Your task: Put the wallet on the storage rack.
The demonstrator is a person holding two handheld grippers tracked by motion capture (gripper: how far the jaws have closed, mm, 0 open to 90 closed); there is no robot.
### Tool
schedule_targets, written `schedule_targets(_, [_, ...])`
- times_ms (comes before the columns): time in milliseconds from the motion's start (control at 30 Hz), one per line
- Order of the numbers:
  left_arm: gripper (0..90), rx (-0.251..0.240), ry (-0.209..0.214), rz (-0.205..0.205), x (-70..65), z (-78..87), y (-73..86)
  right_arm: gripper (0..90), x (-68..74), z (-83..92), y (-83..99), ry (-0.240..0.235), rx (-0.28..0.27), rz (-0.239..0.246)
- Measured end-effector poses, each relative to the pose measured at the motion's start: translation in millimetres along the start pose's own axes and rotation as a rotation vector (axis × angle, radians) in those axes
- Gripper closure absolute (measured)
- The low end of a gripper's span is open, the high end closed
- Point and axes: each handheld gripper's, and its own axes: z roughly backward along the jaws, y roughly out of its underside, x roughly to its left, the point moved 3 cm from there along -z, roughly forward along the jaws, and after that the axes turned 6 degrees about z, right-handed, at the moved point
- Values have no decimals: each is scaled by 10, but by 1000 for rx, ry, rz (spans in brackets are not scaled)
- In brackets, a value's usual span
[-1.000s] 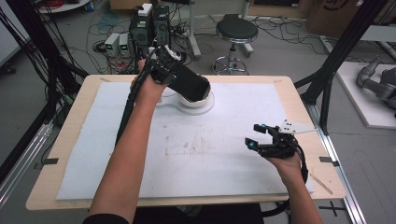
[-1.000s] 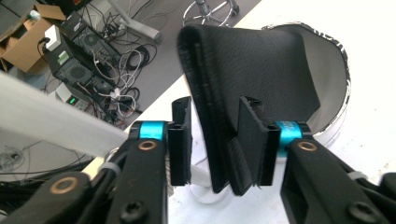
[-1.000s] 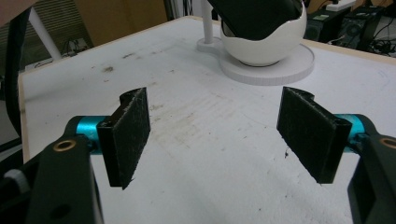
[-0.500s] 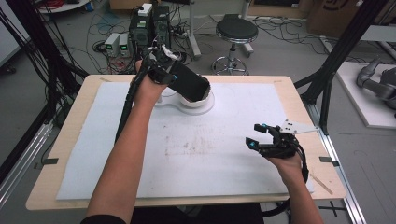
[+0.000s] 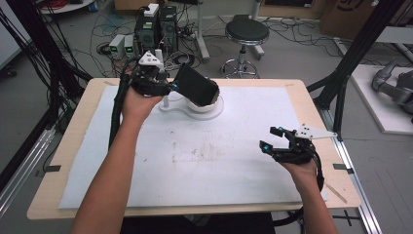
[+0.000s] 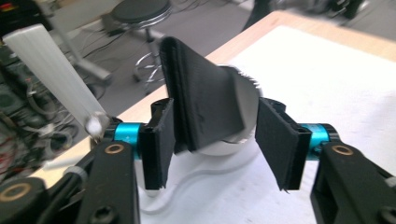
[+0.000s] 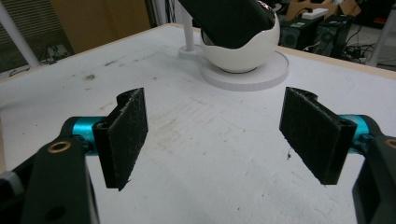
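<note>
A flat black pouch (image 5: 196, 87) leans tilted in a white bowl (image 5: 204, 104), which stands on a round white base (image 5: 184, 111) at the back of the table. My left gripper (image 5: 170, 87) sits just left of the pouch. In the left gripper view its jaws have just been opening; the pouch (image 6: 205, 102) stands between the pads, and the right pad (image 6: 275, 140) is clear of it. My right gripper (image 5: 272, 138) hovers open over the mat at the right, nothing between its pads. From there the bowl (image 7: 243, 51) and pouch (image 7: 224, 18) lie ahead.
A thin white post (image 5: 165, 100) rises from the base beside the bowl. A white mat (image 5: 234, 195) with a faint stain covers the wooden table (image 5: 63, 146). Behind the table are a stool (image 5: 246, 31), computers (image 5: 156, 27) and cables; black frame legs (image 5: 348, 68) flank it.
My left hand has drawn back to the left, away from the pouch, and its jaws have spread. The pouch stays leaning in the bowl. The right hand has not moved.
</note>
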Motion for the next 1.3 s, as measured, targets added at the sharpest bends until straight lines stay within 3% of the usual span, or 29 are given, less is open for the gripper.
schedule_targets(200, [397,-43,77,28,5,220,250,239,-19,17,7,15,3,-4])
schedule_targets(400, [335,-69,115,55,51,383,526,235,-49,38,15,24,1,-11])
schedule_targets(467, [312,-94,120,58,35,435,612,233,-59,46,22,31,0,-10])
schedule_targets(600, [234,-90,135,50,12,476,740,230,-61,62,32,39,8,-13])
schedule_targets(767, [190,-124,192,43,-46,559,1013,229,-96,78,82,58,8,-26])
schedule_targets(967, [111,-112,202,13,-41,555,1234,222,-148,44,142,60,30,-40])
schedule_targets(1067, [68,-102,211,26,-11,531,1375,222,-146,38,141,55,23,-40])
schedule_targets(1200, [68,-102,234,29,-28,496,1503,222,-153,28,146,57,30,-41])
schedule_targets(1300, [62,-77,223,-1,-67,478,1540,222,-160,13,146,62,33,-36])
